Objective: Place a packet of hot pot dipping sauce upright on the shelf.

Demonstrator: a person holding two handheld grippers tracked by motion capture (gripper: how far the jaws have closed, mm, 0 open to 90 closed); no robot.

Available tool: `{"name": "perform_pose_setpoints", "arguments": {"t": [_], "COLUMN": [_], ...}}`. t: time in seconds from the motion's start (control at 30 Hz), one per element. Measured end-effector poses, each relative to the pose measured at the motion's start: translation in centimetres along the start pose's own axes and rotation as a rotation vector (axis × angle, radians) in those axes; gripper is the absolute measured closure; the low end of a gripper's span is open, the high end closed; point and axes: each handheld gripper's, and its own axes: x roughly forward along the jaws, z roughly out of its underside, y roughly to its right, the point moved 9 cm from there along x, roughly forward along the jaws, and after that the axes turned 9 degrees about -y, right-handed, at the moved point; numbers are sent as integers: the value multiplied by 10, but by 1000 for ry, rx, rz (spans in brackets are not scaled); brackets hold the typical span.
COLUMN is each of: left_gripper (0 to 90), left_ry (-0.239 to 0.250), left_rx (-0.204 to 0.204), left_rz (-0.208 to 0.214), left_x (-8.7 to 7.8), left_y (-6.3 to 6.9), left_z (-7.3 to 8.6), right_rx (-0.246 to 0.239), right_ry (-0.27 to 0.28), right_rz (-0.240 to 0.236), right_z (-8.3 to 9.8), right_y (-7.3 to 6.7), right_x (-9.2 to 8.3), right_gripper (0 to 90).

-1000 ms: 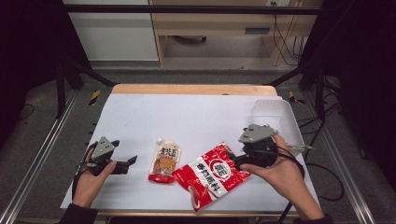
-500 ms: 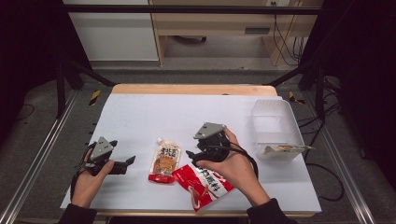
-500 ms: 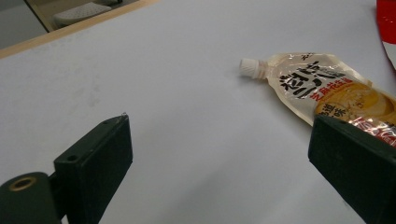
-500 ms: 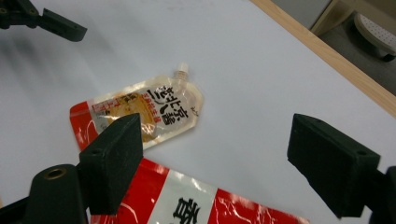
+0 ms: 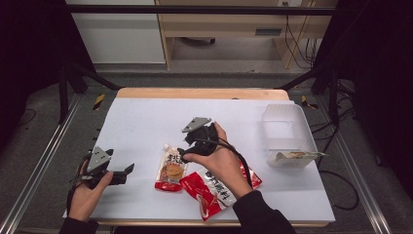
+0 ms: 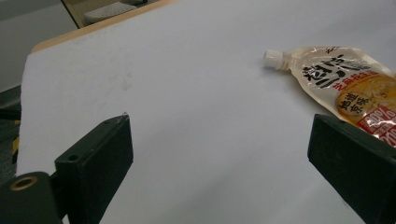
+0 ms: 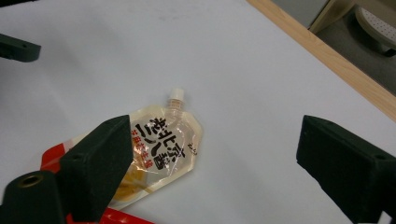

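The right gripper point(image 5: 182, 152) hung wide open, its jaws just reopening, over the spouted sauce pouch point(image 5: 171, 168) near the table's point(image 5: 146, 117) front edge; the left gripper point(image 5: 127, 171) gaped empty.

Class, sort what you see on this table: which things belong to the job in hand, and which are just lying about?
In the job:
right gripper, jaws open above the pouch
spouted pouch
clear tub, a packet in it

Lying about:
red packet
left gripper, open, off to the side
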Motion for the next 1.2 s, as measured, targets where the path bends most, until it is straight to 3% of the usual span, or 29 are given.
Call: {"name": "perform_pose_setpoints", "arguments": {"t": [0.2, 0.4, 0.47, 0.77, 0.9, 1.2], "left_gripper": [66, 66, 66, 66, 66, 68], "left_ry": [20, 28, 29, 25, 38, 36], "left_rx": [-45, -68, -66, -50, -60, -53], "left_rz": [21, 22, 23, 27, 29, 41], "left_x": [-2, -2, -2, -1, -3, -1], "left_y": [-4, -7, -7, -6, -6, -5], "left_z": [-1, -1, -2, -2, -3, -4], "right_rx": [2, 4, 6, 23, 60, 31], "right_ry": [-29, -28, -31, -82, -76, -105], "right_rz": [14, -12, -38, -59, -74, -108], "right_z": [-5, -10, -10, 0, 2, 11], "right_y": [-2, -6, -7, -3, 0, -6], "right_x": [19, 34, 40, 69, 73, 80], "right_gripper": [180, 269, 320, 410, 442, 545]}}
